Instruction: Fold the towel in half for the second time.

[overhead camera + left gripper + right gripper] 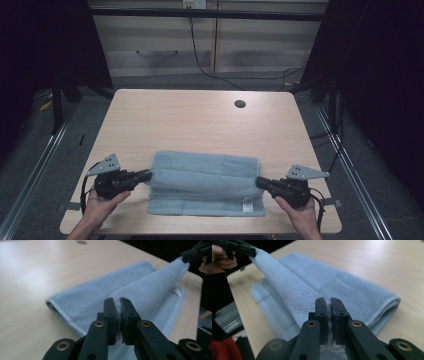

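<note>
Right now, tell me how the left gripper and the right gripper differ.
The left gripper pinches the towel at its left end, the right gripper at its right end. The left gripper points rightward in the high view, the right gripper leftward. Both are shut on the same raised fold, stretched between them above the table.

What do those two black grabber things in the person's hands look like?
The left gripper and the right gripper are both chunky black tools with two flat black jaws each. Brass-coloured rivets sit in the jaw arms. Each carries a grey three-cornered plate with small holes on top, and a thin black cable loops away from its back end. The hands holding them are bare, with no sleeves showing.
</note>
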Demonstrator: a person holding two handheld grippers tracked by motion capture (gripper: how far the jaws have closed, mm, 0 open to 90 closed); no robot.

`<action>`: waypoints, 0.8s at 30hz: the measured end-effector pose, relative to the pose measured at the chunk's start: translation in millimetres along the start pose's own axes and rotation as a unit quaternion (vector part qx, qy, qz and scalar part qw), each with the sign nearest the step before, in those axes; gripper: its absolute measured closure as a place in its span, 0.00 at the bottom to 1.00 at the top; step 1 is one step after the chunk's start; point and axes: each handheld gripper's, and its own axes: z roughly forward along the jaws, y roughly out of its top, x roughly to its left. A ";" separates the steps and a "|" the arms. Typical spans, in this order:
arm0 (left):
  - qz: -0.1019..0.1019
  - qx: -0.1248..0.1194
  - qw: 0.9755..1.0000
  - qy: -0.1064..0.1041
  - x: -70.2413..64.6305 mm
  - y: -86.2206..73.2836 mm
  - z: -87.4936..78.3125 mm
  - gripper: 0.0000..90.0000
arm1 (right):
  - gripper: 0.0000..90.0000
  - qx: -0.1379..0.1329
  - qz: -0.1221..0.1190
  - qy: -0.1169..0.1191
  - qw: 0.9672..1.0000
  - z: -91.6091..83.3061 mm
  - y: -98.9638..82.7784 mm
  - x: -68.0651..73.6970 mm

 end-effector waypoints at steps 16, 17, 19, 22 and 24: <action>-0.040 -0.008 0.999 0.023 14.2 -13.0 -17.2 0.53 | 0.64 -0.030 0.025 -0.037 0.999 -18.3 -12.0 -2.1; -0.044 -0.003 0.998 0.034 19.6 -13.7 -15.3 0.50 | 0.61 -0.030 0.032 -0.046 0.998 -17.8 -13.8 -4.3; -0.054 0.010 0.997 0.055 30.1 -15.4 -11.5 0.46 | 0.59 -0.023 0.033 -0.071 0.997 -16.2 -18.2 -10.4; -0.067 0.014 0.994 0.080 38.5 -20.9 -10.7 0.41 | 0.55 -0.025 0.039 -0.100 0.994 -19.0 -22.0 -19.2; -0.065 0.033 0.992 0.101 42.9 -24.4 -10.0 0.38 | 0.53 -0.031 0.045 -0.122 0.991 -21.8 -25.4 -26.0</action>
